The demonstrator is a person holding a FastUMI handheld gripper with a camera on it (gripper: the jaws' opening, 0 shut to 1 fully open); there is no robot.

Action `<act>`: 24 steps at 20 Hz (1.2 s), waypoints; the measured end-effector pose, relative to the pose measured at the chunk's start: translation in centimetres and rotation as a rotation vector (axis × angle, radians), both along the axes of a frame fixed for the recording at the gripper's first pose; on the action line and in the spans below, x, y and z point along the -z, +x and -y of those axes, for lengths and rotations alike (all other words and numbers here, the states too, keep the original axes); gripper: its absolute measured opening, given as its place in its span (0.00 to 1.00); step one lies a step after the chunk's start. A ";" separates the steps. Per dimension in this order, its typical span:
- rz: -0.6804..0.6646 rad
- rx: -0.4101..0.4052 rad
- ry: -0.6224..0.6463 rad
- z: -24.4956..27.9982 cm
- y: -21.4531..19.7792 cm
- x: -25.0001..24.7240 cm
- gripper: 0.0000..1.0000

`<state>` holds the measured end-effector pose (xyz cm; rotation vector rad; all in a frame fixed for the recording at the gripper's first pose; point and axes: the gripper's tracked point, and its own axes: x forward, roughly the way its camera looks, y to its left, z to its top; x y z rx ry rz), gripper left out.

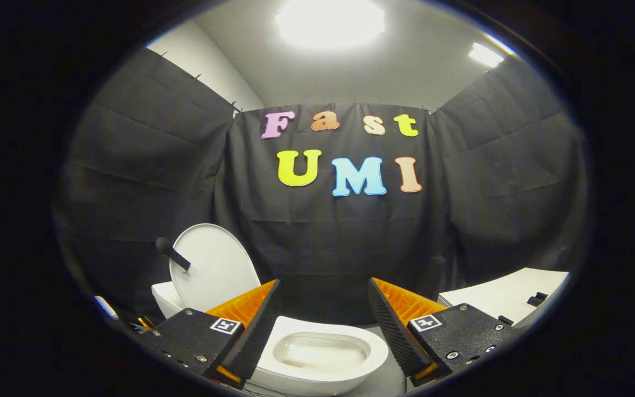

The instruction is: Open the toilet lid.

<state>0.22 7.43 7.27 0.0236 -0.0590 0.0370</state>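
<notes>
While held above the toilet (pixel 323 358) in the gripper view: gripper (pixel 323 314) spread wide, fingers (pixel 251 325) well apart, nothing gripped, nothing touched. Between and just below the fingers: white bowl, rim oval, basin pale and glossy, a little water shine inside. Left finger partly across the near rim of the bowl; right finger beside the far end of the rim.

Toilet lid (pixel 215 270) already raised, standing nearly upright beyond the left finger, leaning back toward the black cloth wall (pixel 328 242). Lid white, rounded at the top, smooth underside facing the camera. Dark handle (pixel 172 253) sticking out from the lid's left edge, slanted, knob at its outer end. Cistern (pixel 166 298) just below and behind the lid, white, only a corner visible past the left finger.

Beyond the right finger: white cabinet top (pixel 507 295), flat, with a small dark fitting (pixel 537 299) on it near the far edge. Well apart from the toilet.

Overhead: pale ceiling (pixel 405 71), one large bright lamp (pixel 329 22) and a smaller lit panel (pixel 485 54) off to the right.
</notes>
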 end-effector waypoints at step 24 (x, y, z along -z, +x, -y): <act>-0.048 0.015 -0.010 0.5 -0.7 3.9 0.95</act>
